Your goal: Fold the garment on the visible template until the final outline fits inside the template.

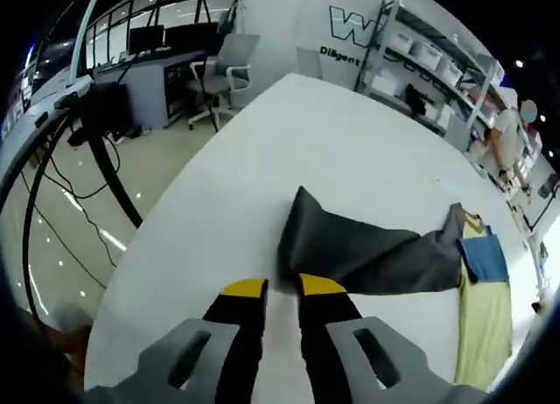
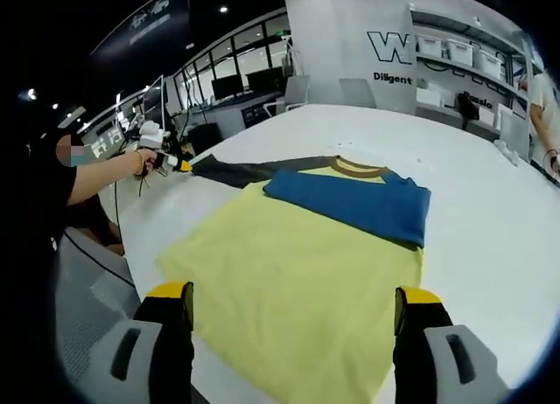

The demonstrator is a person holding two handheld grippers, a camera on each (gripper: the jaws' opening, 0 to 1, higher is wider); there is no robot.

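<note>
Clearly the left hand-held gripper (image 1: 283, 287) is clenched on the cuff of the grey sleeve (image 1: 359, 251), its yellow-tipped jaws nearly together with the cloth's end pinched between them. From there the sleeve runs stretched across the white counter (image 1: 350, 142) toward the shirt (image 1: 486, 308), which lies near the counter's far edge in the left gripper view. The right gripper view shows the same grip from the other side: the left hand-held gripper holds the sleeve out straight beside the counter's edge, a person's hand around it.

The right hand-held gripper (image 2: 293, 308) is released, jaws wide apart, hovering just over the near hem of the shirt (image 2: 297, 282) and touching nothing that can be seen. The shirt lies flat, yellow body toward the camera, brown collar (image 2: 354, 167) away. The blue sleeve (image 2: 350, 203) is already folded across the chest.

No template outline can be made out under the cloth. The step in hand looks like the second sleeve fold. Next, the grey sleeve likely needs carrying over the chest and laying flat beside or on the blue one, without dragging the body askew.
</note>
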